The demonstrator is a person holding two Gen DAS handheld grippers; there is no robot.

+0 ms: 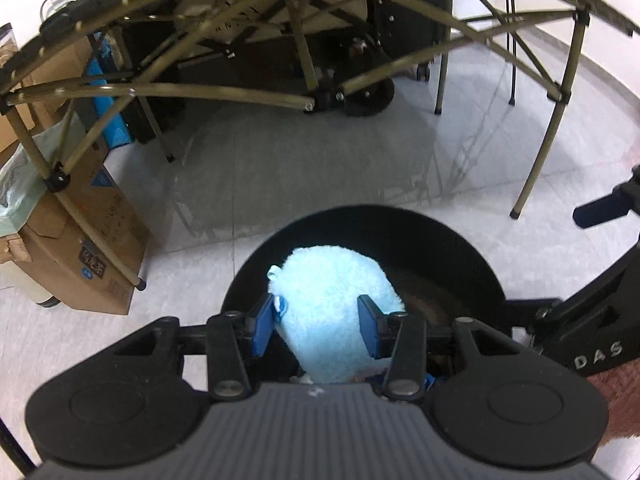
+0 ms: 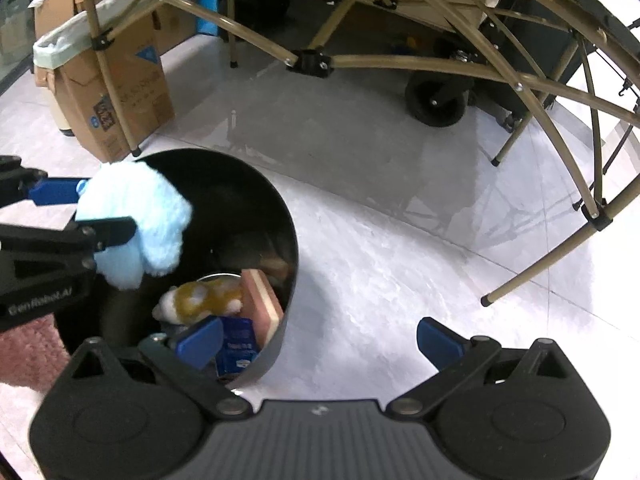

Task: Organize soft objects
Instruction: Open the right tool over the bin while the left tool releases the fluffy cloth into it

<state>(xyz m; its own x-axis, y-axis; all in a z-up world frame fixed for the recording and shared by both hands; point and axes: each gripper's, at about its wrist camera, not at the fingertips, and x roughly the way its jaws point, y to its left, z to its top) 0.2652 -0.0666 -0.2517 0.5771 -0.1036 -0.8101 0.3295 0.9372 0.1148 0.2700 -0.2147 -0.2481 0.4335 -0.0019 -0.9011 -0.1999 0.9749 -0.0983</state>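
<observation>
My left gripper (image 1: 318, 324) is shut on a fluffy light-blue plush toy (image 1: 334, 292) and holds it over the mouth of a round black bin (image 1: 472, 256). The right wrist view shows the same light-blue plush toy (image 2: 136, 220) pinched by the left gripper (image 2: 94, 210) above the black bin (image 2: 288, 240). Inside the bin lie a yellow-and-white plush toy (image 2: 200, 300), a pink-and-cream sponge block (image 2: 262, 300) and a blue packet (image 2: 238, 346). My right gripper (image 2: 320, 340) is open and holds nothing, its left finger over the bin's near rim and its right finger over the floor.
The bin stands on pale glossy floor tiles. A folding table's tan metal legs (image 2: 404, 62) arch overhead, with a black wheeled cart (image 2: 434, 96) behind. A cardboard box (image 2: 120, 80) lined with a pale green bag stands at left. A pink rug (image 2: 28, 348) lies beside the bin.
</observation>
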